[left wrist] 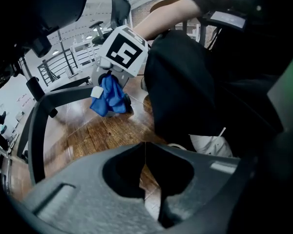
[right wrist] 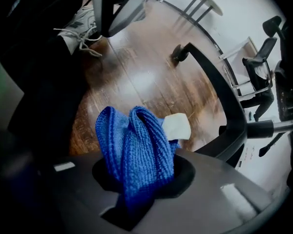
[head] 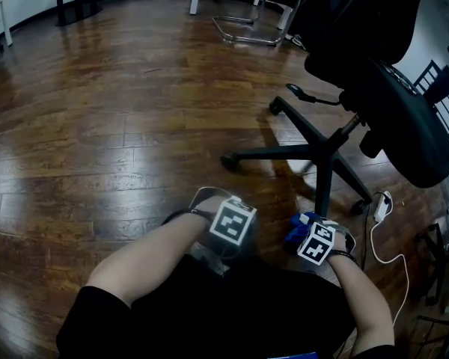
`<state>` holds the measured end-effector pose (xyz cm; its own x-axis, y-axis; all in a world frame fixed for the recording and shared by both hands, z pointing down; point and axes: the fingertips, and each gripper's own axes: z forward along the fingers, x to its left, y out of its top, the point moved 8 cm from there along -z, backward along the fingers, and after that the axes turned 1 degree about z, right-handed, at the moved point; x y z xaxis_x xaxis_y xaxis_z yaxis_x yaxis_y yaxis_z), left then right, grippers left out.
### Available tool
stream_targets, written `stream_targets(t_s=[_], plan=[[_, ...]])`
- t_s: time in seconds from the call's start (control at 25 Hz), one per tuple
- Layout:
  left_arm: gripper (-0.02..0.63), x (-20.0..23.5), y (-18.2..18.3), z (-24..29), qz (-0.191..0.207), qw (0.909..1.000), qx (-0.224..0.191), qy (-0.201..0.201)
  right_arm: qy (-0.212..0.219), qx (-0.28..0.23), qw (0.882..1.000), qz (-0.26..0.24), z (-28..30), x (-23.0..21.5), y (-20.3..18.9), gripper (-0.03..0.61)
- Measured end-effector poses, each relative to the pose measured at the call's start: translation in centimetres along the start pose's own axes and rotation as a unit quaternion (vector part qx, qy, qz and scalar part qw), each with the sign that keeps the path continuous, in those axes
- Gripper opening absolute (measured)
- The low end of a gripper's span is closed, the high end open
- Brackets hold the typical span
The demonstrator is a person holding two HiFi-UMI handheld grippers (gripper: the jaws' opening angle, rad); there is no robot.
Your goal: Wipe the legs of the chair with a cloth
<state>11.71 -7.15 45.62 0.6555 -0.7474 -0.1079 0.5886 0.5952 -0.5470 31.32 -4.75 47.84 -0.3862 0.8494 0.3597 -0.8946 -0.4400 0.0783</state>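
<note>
I am on the approach: my right gripper (right wrist: 136,191) clamps the bunched blue knitted cloth (right wrist: 136,150) beside the black swivel chair's near leg (head: 323,185). My left gripper (left wrist: 145,179) is closed and empty. Next I press the cloth onto that leg.

We see a wood floor (head: 120,126): brown planks, v. shiny, light bounces off it. The blue cloth (right wrist: 136,150) looks soft & fuzzy, w/ knit ribs all along it. Its small white tag (right wrist: 177,126) is smooth. The left gripper (left wrist: 145,179) & right gripper (right wrist: 136,179) are grey plastic, matt & a bit grainy. Their marker cubes are flat black & white, no shine. The office chair legs (head: 284,154) look like black plastic, smooth, mostly dull w/ a little sheen. The far chair frame (head: 251,42) is shiny metal tube. The sneaker (right wrist: 80,26) is white w/ rough laces.
</note>
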Motion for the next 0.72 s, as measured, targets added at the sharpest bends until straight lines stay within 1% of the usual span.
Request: stream_targets(t_s=[0.12,0.24,0.36,0.48,0.56,0.64,0.72], plan=[[0.002,-0.1,0.2,0.1,-0.001,0.9999,-0.011,-0.01,-0.043,0.011,0.999,0.013,0.7,-3.9,0.4,0.089],[0.002,0.3,0.4,0.3,-0.007,0.9995,-0.029,-0.012,-0.086,0.006,0.995,0.043,1.3,-9.2,1.0,0.089],[0.002,0.1,0.2,1.0,-0.011,0.9988,-0.04,-0.028,-0.129,-0.004,0.989,0.073,1.9,-13.9,1.6,0.089],[0.002,0.1,0.2,1.5,-0.009,0.9979,-0.048,-0.042,-0.167,-0.019,0.98,0.105,2.2,-17.9,1.7,0.089],[0.002,0.2,0.3,1.7,-0.01,0.9973,-0.056,-0.047,-0.175,-0.025,0.977,0.12,2.5,-18.9,1.4,0.089],[0.002,0.1,-0.1,1.9,-0.014,0.9973,-0.053,-0.049,-0.167,-0.017,0.98,0.109,2.9,-18.3,1.2,0.091],[0.002,0.1,-0.6,1.9,-0.017,0.9976,-0.045,-0.049,-0.149,-0.014,0.984,0.092,3.1,-16.6,0.8,0.091]])
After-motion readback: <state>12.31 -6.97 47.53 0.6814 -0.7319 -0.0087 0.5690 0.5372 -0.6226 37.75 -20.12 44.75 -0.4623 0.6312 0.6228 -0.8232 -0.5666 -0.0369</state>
